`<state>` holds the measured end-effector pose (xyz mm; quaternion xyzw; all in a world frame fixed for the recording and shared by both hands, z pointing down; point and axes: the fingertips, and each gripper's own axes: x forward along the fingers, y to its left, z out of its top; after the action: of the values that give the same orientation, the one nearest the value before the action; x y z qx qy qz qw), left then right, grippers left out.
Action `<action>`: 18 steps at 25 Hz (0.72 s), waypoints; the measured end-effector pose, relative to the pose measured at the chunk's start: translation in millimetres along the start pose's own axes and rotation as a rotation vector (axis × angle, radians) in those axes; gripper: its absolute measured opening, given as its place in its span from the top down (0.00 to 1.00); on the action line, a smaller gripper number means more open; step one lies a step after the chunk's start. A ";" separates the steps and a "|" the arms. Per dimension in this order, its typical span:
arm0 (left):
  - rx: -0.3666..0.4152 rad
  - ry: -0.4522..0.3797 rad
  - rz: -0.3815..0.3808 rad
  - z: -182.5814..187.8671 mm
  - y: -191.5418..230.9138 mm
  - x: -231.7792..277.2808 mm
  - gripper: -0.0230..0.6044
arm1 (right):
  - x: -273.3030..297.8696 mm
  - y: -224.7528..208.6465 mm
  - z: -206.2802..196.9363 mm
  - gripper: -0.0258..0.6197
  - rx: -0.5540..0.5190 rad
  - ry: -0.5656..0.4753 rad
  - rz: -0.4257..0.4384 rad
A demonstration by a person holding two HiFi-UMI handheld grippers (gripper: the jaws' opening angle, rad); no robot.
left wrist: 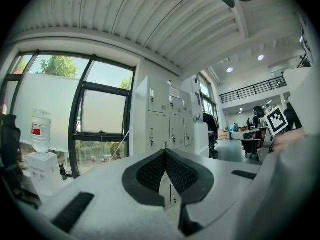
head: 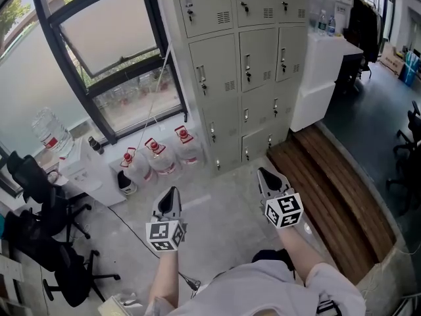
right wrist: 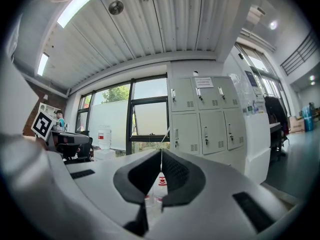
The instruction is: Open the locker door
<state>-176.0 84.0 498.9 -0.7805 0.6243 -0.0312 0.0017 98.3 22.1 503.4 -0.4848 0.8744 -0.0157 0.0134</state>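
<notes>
A bank of grey lockers point(head: 240, 64) stands against the far wall, every door closed, each with a small handle and a vent. Both grippers hover over the floor well short of it, touching nothing. My left gripper point(head: 171, 195) points toward the lockers' lower left, its jaws shut and empty. My right gripper point(head: 265, 174) is nearer the bottom row, jaws also shut and empty. In the left gripper view the lockers point(left wrist: 167, 119) show beyond the closed left gripper point(left wrist: 165, 152). In the right gripper view the lockers point(right wrist: 205, 116) rise to the right of the closed right gripper point(right wrist: 161, 152).
Three large water bottles point(head: 154, 153) stand on the floor left of the lockers, under a window point(head: 108, 38). A white counter point(head: 322, 78) adjoins the lockers on the right, with a wooden step point(head: 335, 196) before it. Black office chairs point(head: 39, 203) crowd the left.
</notes>
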 end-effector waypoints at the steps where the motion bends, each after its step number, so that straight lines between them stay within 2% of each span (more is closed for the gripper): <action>1: -0.001 0.002 0.000 -1.2 1.6 3.0 0.96 | 2.6 -0.7 -0.4 0.94 0.000 0.000 0.000; 9: 0.001 0.012 0.010 -9.9 17.8 53.1 0.96 | 50.3 -28.4 -9.2 0.94 -0.001 -0.001 0.002; 13: 0.004 0.024 0.032 -15.2 38.8 103.6 0.96 | 108.7 -51.5 -18.2 0.94 0.012 0.003 0.028; 18: 0.003 0.026 0.084 -7.0 68.5 190.3 0.96 | 207.0 -89.7 -17.9 0.94 0.022 0.004 0.088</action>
<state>-201.6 -116.3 512.0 -0.7533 0.6563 -0.0421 -0.0039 64.0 -200.7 523.3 -0.4454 0.8948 -0.0256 0.0175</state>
